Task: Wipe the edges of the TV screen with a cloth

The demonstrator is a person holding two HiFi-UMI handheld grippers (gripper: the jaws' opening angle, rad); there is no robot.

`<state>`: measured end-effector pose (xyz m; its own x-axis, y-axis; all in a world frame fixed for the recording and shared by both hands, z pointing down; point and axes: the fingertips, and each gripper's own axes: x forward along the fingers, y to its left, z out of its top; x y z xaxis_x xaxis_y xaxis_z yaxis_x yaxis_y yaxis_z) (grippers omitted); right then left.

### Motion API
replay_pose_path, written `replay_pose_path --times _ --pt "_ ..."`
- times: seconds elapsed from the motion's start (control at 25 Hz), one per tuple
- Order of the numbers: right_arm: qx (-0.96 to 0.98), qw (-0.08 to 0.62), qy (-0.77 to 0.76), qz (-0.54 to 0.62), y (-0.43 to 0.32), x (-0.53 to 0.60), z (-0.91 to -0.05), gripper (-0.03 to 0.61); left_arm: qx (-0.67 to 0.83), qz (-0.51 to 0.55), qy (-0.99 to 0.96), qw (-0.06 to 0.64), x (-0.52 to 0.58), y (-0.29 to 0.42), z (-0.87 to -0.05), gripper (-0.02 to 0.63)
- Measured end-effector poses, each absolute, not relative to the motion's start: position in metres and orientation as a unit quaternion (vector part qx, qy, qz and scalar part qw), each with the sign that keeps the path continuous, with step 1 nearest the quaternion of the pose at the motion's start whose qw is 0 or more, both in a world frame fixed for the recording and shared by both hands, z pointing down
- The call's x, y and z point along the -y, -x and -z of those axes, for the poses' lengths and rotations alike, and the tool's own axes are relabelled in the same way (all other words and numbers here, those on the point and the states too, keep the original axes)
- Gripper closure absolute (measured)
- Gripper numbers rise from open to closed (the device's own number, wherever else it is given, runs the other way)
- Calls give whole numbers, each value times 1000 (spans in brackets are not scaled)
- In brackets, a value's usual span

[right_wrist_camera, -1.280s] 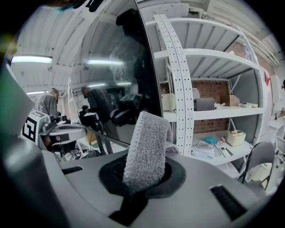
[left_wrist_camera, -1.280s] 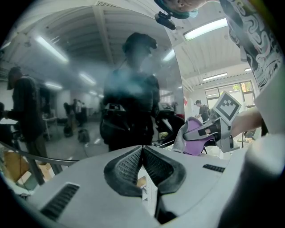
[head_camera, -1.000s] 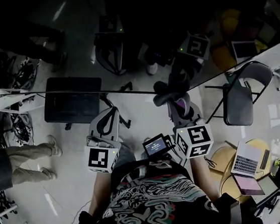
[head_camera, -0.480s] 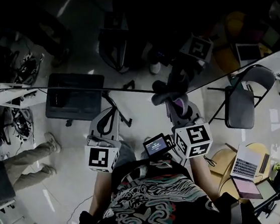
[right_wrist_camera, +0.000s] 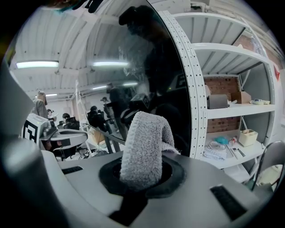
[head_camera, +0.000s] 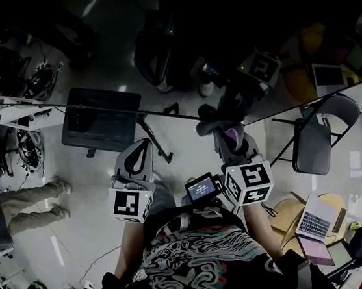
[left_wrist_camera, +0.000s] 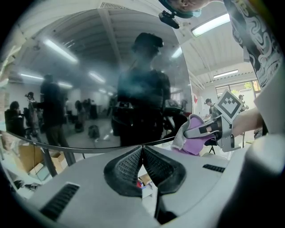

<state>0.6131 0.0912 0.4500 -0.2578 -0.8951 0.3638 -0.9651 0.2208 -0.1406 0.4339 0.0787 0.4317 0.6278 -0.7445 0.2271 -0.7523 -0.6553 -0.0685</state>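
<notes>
At the far left of the head view, another person's legs (head_camera: 27, 199) stand on the pale floor, and a black seat (head_camera: 102, 121) lies just under the dark, mirror-like TV screen (head_camera: 179, 49). The left gripper (head_camera: 141, 145) hovers a little below the screen's lower edge, clear of it. In the left gripper view its jaws are pressed together with nothing between them (left_wrist_camera: 142, 149), and they aim at the glass (left_wrist_camera: 111, 75), which reflects the person and the lit room. To the right, the right gripper (head_camera: 224, 136) is clamped on a folded cloth (head_camera: 233, 135), purple on one face and grey on the other. The cloth sits right at the screen's lower edge, near its corner. The left gripper view shows the same from the side, with the right gripper (left_wrist_camera: 202, 131) holding the cloth (left_wrist_camera: 198, 144) against the bottom rim at its right end. In the right gripper view the grey terry fold (right_wrist_camera: 144, 142) rises from between the jaws (right_wrist_camera: 143, 171) in front of the dark panel (right_wrist_camera: 151, 67), with a white perforated shelf upright (right_wrist_camera: 196, 89) just beside the screen's edge. Farther right in the head view stand a folding chair (head_camera: 312, 140) and an open laptop (head_camera: 316, 219) on a round table (head_camera: 285, 215).
</notes>
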Motion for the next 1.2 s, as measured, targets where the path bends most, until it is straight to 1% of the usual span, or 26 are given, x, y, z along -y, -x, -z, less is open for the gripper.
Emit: replay_pose_path --times 0.56,1.2 --pt "784 91 -589 -173 -593 -82 -451 517 442 -124 -888 26 -84 -412 -436 595" --pt "786 96 -583 -183 -562 -64 -454 517 466 -123 -875 38 -77 -373 -441 595"
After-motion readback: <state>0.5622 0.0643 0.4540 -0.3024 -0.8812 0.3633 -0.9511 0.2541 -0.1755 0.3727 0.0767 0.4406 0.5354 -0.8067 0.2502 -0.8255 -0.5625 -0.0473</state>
